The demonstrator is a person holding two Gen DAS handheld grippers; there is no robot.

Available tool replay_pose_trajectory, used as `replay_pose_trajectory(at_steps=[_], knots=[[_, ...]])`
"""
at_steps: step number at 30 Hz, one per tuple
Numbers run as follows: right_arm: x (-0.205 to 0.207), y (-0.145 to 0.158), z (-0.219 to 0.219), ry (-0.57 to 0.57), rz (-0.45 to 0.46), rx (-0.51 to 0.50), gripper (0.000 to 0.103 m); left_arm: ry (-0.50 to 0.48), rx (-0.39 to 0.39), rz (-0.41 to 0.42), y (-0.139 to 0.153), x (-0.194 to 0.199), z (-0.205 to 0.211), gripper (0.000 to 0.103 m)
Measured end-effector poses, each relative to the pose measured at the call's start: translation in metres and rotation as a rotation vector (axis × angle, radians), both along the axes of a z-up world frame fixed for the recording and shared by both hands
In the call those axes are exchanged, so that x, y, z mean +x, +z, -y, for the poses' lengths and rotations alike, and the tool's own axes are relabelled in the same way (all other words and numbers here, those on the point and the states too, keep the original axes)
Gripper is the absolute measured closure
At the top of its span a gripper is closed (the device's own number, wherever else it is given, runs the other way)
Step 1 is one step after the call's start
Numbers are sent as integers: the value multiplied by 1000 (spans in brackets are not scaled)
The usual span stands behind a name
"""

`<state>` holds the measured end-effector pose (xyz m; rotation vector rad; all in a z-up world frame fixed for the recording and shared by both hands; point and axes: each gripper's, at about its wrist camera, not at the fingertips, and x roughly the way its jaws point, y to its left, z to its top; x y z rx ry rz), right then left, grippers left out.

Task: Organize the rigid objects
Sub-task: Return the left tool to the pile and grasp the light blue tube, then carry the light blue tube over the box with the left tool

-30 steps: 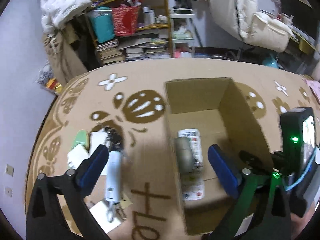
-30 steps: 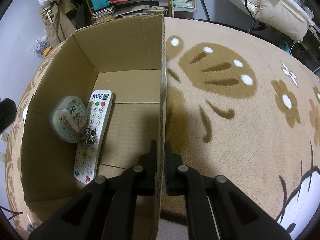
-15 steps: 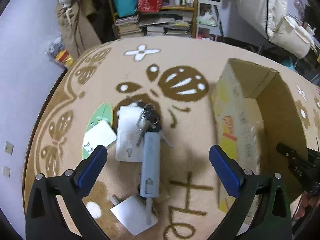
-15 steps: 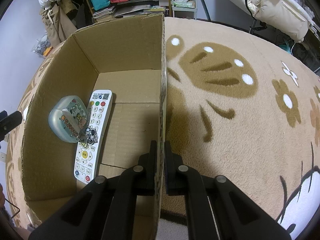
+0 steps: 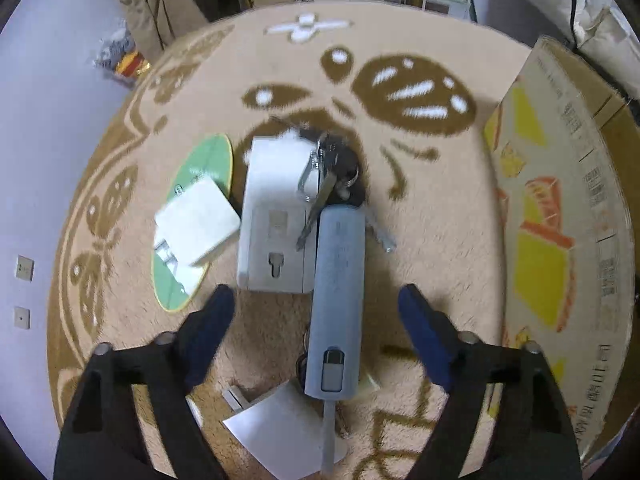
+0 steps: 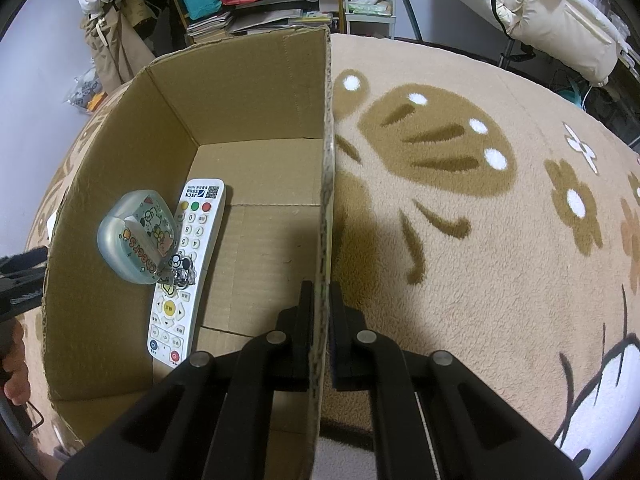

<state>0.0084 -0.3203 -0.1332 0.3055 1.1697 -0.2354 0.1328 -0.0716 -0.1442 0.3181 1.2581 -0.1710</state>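
On the rug lies a long grey case (image 5: pixel 338 300), lengthwise between the blue-padded fingers of my open left gripper (image 5: pixel 316 300). A bunch of keys (image 5: pixel 332 172) rests at its far end on a white box (image 5: pixel 276 216). A white adapter (image 5: pixel 196 226) sits on a green oval disc (image 5: pixel 200 184) to the left. My right gripper (image 6: pixel 319 300) is shut on the right wall of the cardboard box (image 6: pixel 326 184). Inside the box lie a white remote (image 6: pixel 184 268) and a translucent case with cartoon print (image 6: pixel 136 236).
The cardboard box (image 5: pixel 560 240) with yellow print stands right of the left gripper. White card pieces (image 5: pixel 276 432) lie near the bottom edge. Shelves with books (image 6: pixel 256 12) and bags line the far side. A hand (image 6: pixel 16 368) shows at the left edge.
My left gripper swung left out of the box and dropped down over the grey case, which now lies between its fingers. The right gripper has stayed clamped on the box wall.
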Motion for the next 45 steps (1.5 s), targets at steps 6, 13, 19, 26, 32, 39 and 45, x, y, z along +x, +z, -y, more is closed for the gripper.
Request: replay_pose_trajectory(at_steps=[6,13,19,26,32,39,45], knots=[[0,0,0,0,0,1,96,20,-25,-56,-13,4,-4,61],[0,0,0,0,0,2,96,38,-77,-87,-18,5,-6,75],[0,0,0,0,0,2,96,42,-78,-106,-26,8,-5,76],[0,0,1,-1,0,3,96,37,-80,-77,-19,7,-3,77],[0,0,1,0,1,3,96,58,-108,2,7,1,-4,77],[0,0,1,-1,1,3,96,58,-124,114,44,-13,-1,77],[0,0,0,0,1,3,96,-2,-89,187,69,-25,21,77]])
